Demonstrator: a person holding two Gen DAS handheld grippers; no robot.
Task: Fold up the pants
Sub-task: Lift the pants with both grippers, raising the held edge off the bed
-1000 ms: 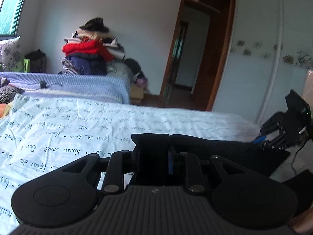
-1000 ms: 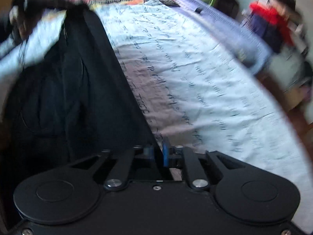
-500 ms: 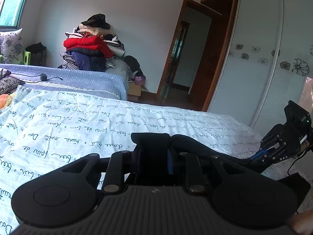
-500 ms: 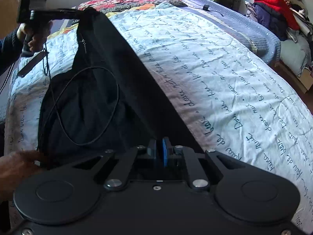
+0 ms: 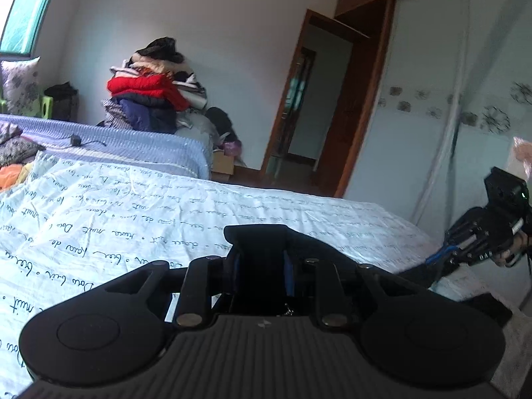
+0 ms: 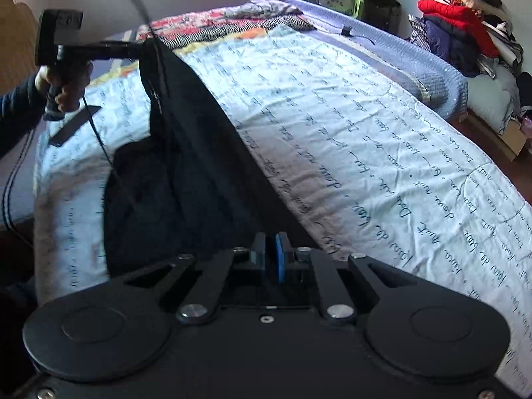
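Observation:
The black pants hang stretched in the air above the bed, held at both ends of their top edge. My left gripper is shut on one corner of the pants; it also shows at the upper left of the right wrist view. My right gripper is shut on the other corner; it also shows at the right of the left wrist view. The lower part of the pants drapes onto the bed's near edge.
The bed carries a pale sheet with handwriting print and a blue blanket along its far side. A pile of clothes stands by the wall. An open door and a wardrobe are behind.
Both grippers have lifted and pulled apart, so the top edge of the pants is now taut between them. The left gripper's view has shifted slightly.

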